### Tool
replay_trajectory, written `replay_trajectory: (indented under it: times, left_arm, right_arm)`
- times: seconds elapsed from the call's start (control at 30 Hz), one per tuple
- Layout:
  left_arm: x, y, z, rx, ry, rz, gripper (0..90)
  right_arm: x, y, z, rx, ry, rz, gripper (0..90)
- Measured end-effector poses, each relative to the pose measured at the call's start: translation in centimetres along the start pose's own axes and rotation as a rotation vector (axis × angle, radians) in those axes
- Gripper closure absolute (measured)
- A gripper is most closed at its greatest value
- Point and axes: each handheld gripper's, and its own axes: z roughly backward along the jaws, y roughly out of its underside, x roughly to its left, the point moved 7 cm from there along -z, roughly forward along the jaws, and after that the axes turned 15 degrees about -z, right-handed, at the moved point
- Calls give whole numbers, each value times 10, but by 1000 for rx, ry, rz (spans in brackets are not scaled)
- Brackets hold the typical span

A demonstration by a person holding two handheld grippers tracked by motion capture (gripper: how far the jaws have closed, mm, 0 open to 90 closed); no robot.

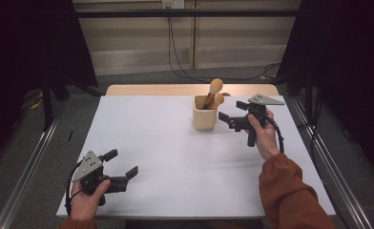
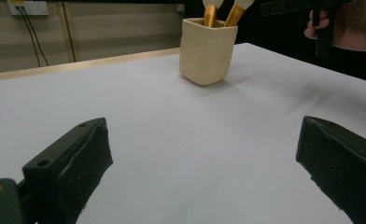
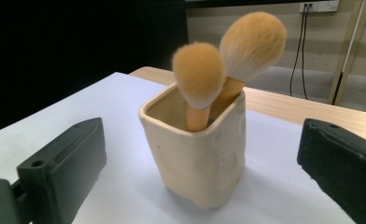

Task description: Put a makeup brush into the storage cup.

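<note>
A cream square cup (image 1: 204,112) (image 2: 207,50) (image 3: 197,154) stands on the white table (image 1: 175,157), right of centre toward the back. Two makeup brushes with tan bristle heads stand in it: a taller one (image 1: 216,86) (image 3: 252,45) and a shorter one (image 1: 218,99) (image 3: 198,74). My right gripper (image 1: 232,110) (image 3: 200,163) is open just right of the cup, jaws pointing at it, nothing between them. My left gripper (image 1: 123,163) (image 2: 204,163) is open near the table's front left, held low over bare tabletop, empty.
A wooden strip (image 1: 190,89) runs along the table's far edge. Black curtains hang at both sides, and cables (image 1: 175,57) trail down the back wall. Metal rails (image 1: 27,171) run along the floor beside the table.
</note>
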Motion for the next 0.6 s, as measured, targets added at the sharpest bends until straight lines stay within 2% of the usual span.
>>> replay_trajectory:
  times: [0.2, 0.3, 0.6]
  left_arm:
    - [0, 0, -1, -4, 3, -1, 31]
    - [0, 0, -1, -4, 1, 2, 31]
    - [1, -1, 2, -11, -3, 0, 30]
  right_arm:
    - [2, 2, 10, -31, 15, -12, 9]
    - [3, 6, 12, -29, 41, -7, 10]
    - [7, 12, 27, -57, 33, 12, 9]
